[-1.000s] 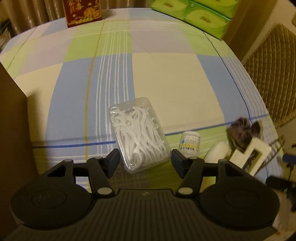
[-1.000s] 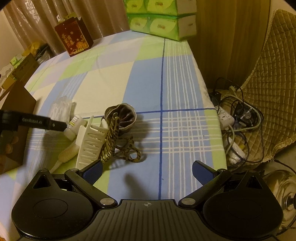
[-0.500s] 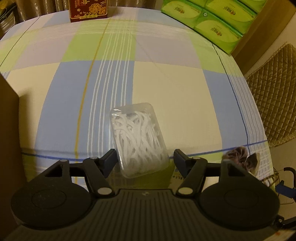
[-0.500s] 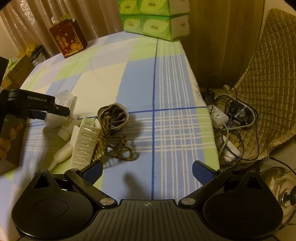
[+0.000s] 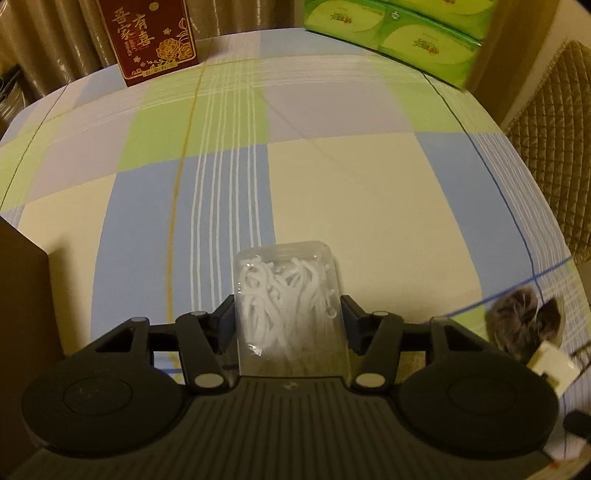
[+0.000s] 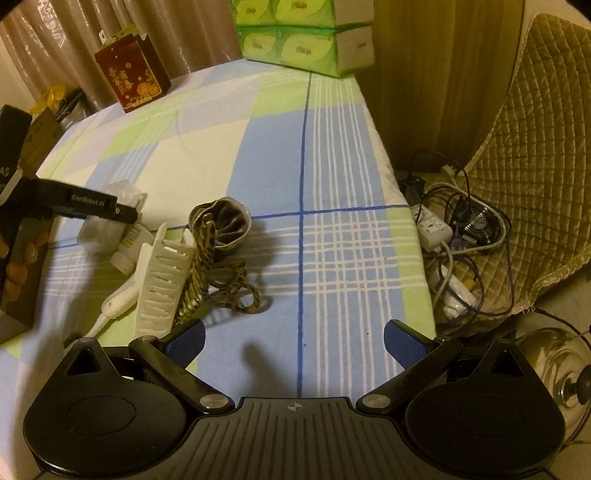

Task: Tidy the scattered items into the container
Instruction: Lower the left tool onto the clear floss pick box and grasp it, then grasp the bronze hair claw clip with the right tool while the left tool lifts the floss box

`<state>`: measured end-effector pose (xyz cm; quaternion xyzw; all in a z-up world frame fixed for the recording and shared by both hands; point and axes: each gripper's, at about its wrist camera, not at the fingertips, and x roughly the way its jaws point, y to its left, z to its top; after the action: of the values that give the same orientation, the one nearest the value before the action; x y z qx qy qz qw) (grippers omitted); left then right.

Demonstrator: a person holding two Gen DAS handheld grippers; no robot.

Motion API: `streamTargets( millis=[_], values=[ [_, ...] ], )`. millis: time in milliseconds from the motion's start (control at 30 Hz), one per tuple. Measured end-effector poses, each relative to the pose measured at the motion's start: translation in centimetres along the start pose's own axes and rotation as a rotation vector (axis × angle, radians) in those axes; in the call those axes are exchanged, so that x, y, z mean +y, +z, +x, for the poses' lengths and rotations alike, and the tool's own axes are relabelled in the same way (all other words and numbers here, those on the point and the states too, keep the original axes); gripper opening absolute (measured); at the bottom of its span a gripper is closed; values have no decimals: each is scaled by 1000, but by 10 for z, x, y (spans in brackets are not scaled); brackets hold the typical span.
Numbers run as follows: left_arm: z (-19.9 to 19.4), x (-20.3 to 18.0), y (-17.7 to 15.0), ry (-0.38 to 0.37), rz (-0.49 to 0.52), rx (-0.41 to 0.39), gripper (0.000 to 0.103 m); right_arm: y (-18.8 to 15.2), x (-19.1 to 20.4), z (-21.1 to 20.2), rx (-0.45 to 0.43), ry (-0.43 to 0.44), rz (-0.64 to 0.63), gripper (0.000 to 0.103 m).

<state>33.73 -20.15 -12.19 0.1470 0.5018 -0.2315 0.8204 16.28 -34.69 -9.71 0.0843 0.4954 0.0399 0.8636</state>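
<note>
A clear plastic box of white floss picks (image 5: 288,295) lies on the checked cloth between the fingers of my left gripper (image 5: 288,310). Its jaws are closing, and both pads meet the box's long sides. In the right wrist view that gripper's dark finger (image 6: 99,205) reaches in from the left over the box (image 6: 118,199). A brown cardboard container (image 5: 18,295) stands at the left edge. My right gripper (image 6: 293,336) hovers open above bare cloth, with nothing between its fingers.
Near the box lie a small white bottle (image 6: 129,247), a white slotted plastic piece (image 6: 162,280), a braided cord (image 6: 207,273) and a brown pouch (image 6: 225,221). A red box (image 5: 147,37) and green tissue packs (image 5: 399,29) stand at the back. Cables and a power strip (image 6: 436,229) lie off the right edge.
My left gripper has slid forward over the floss box, which now sits straight between the fingers, and the jaws have narrowed onto it. The right gripper has stayed where it was.
</note>
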Motion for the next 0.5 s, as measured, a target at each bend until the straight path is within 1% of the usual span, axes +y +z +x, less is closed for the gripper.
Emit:
streamTargets(
  millis=[100,167,433,500],
  values=[
    [-5,2,-8,6,1,15,52,-1,5,-1,-3,12,-12,100],
    [-11,3,-16,12,13,7,52,-1,9,-2,-7,24,-22,100],
    [-56,6,-41,-34,-8,-41,52,-2,27,-7,-40,92,-72,100],
    [-66,8,-46,-42,-16,-55,52,-1,32,-9,-56,97,-87,100]
  ],
)
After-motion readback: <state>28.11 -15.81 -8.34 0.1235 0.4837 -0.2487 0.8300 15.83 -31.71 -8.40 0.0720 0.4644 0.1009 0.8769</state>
